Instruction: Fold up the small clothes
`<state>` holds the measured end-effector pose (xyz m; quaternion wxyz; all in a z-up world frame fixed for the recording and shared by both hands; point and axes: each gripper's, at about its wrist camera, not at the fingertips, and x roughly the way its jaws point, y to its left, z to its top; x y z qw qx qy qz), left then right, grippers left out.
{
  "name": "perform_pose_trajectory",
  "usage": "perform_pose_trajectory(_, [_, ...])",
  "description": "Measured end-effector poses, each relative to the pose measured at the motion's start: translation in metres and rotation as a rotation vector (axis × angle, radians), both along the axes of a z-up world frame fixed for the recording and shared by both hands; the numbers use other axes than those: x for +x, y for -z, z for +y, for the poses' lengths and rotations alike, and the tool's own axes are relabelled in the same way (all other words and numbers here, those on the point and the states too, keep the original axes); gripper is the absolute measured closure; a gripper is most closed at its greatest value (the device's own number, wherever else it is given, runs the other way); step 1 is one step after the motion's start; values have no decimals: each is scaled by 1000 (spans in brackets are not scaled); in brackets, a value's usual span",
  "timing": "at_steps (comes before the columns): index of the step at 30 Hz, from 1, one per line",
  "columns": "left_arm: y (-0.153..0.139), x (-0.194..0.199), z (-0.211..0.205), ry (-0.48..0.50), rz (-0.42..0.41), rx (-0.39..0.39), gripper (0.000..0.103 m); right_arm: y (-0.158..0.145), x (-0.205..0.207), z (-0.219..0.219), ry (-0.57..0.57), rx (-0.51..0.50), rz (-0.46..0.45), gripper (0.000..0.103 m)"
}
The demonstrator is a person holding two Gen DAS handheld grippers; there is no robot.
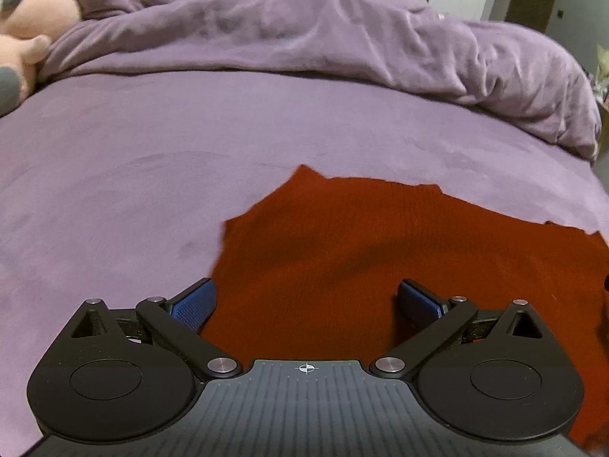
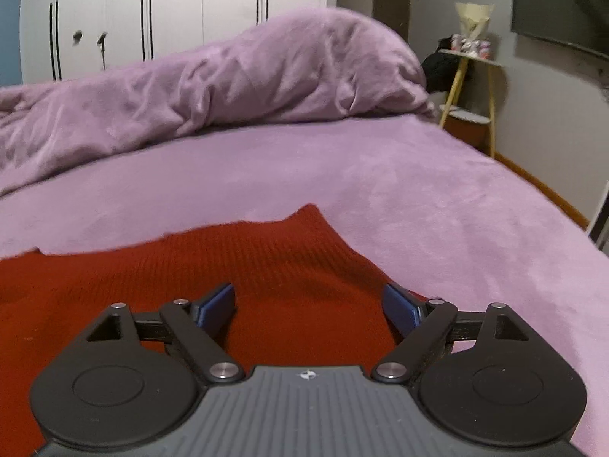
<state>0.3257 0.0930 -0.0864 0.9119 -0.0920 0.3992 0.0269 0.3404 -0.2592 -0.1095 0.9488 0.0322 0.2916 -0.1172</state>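
a red knitted garment (image 1: 380, 259) is spread flat on the purple bed cover (image 1: 114, 175). it is seen between and below the parted fingers of the left gripper (image 1: 306, 301) and the right gripper (image 2: 308, 306); nothing is clamped. a rumpled duvet (image 2: 228, 83) is heaped beyond.

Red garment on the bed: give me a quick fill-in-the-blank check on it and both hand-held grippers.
1. The knit garment lying on the purple bed cover is ____ in colour.
2. The left hand-held gripper has its jaws ____.
3. The right hand-held gripper holds ____.
4. The plush toy shows only in the ____ wrist view.

Missing words: red; open; nothing; left
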Motion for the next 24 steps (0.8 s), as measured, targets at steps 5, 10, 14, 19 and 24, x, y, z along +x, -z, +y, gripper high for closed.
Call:
perform_pose_trajectory(5, [0, -56, 23, -73, -7, -36, 0, -13, -51, 32, -98, 63, -33, 27])
perform_pose_trajectory(10, [7, -83, 48, -117, 49, -191, 0, -12, -52, 85, -287, 56, 5, 73])
perform_pose_trajectory(14, [6, -84, 54, -96, 39, -265, 0, -6, -29, 116, -385, 34, 59, 90])
perform_pose_trajectory(19, [8, -73, 54, -51, 24, -339, 0, -2, 9, 95, -161, -12, 53, 91])
perform_pose_trajectory(24, [19, -62, 58, -59, -4, -457, 0, -17, -20, 63, -99, 250, 14, 91])
